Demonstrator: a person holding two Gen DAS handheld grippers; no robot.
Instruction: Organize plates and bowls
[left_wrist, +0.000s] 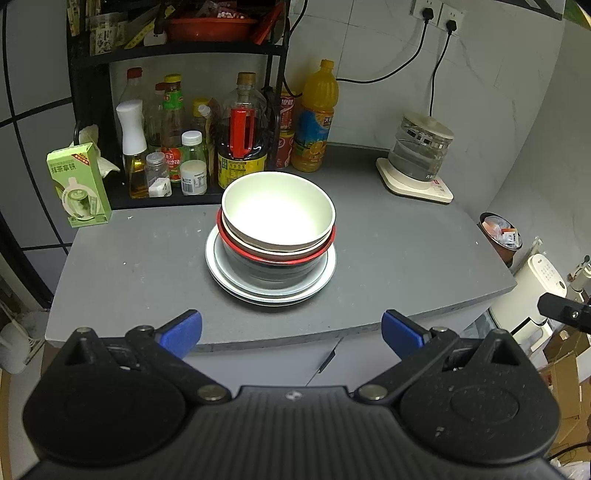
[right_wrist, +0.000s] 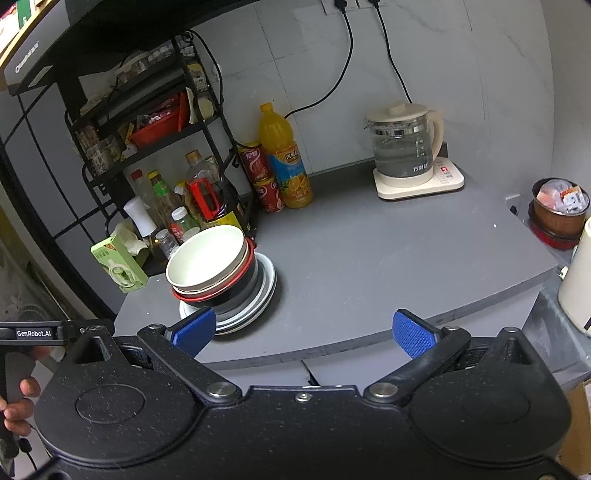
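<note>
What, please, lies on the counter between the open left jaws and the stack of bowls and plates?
Nothing: in the left wrist view, only bare grey counter separates the left gripper from the stack of bowls and plates.

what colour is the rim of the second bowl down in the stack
Red, on the bowl under the white top bowl; clearest in the left wrist view.

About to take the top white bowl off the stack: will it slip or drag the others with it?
The white bowl looks smooth and glossy, so the pads may slip. It sits nested in the red-rimmed bowl, apparently loosely, so it probably lifts free. It leans off-centre in the right wrist view, so a push could tip the stack.
</note>
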